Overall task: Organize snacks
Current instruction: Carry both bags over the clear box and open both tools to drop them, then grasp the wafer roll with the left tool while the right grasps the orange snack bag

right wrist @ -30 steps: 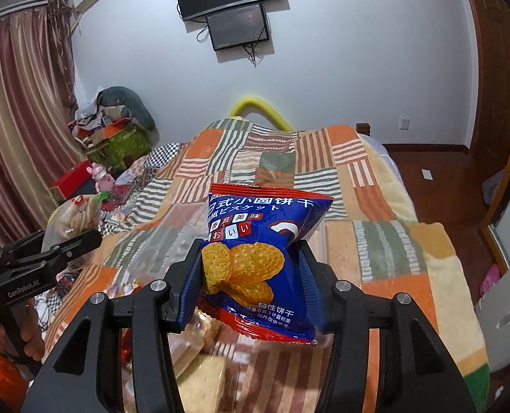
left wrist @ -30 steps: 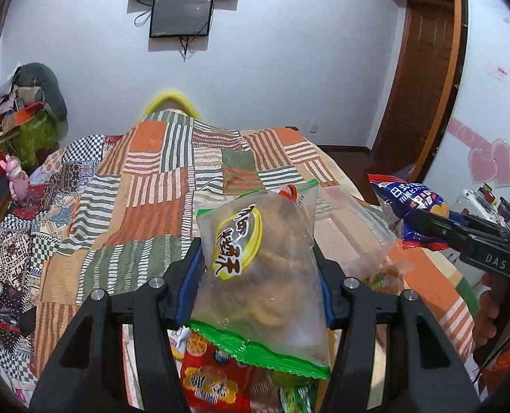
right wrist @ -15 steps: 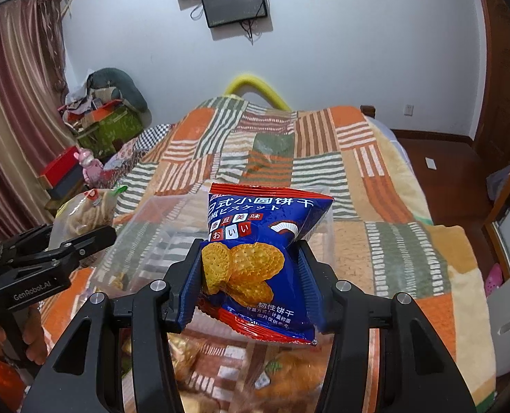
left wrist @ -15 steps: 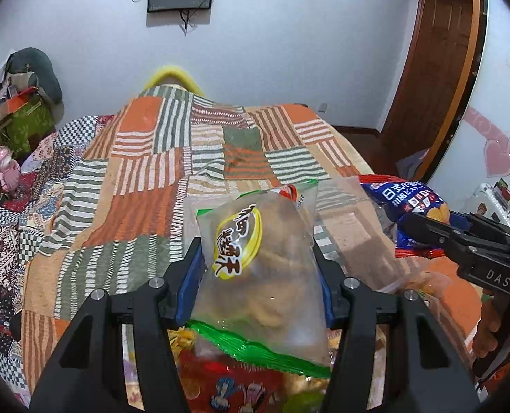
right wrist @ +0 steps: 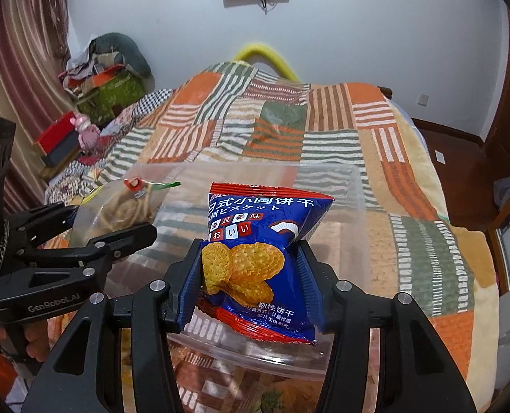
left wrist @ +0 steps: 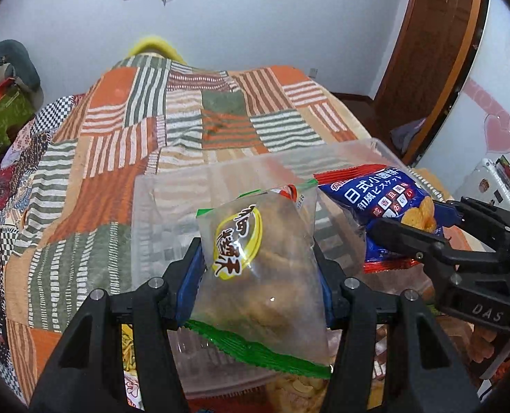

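Snacks under clear bin: blurred | clear packet: contents unclear

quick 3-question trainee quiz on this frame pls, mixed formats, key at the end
1. True or false: the left claw is empty.
2. Which snack does the right claw hold? A) blue biscuit packet B) clear packet with a green edge C) nothing
3. Fill in: both packets hang over a clear plastic ____ on the patchwork blanket.

Key
1. False. It is closed on the clear packet with a green edge.
2. A. The blue biscuit packet sits pinched between its pads.
3. bin. It looks empty where its floor shows.
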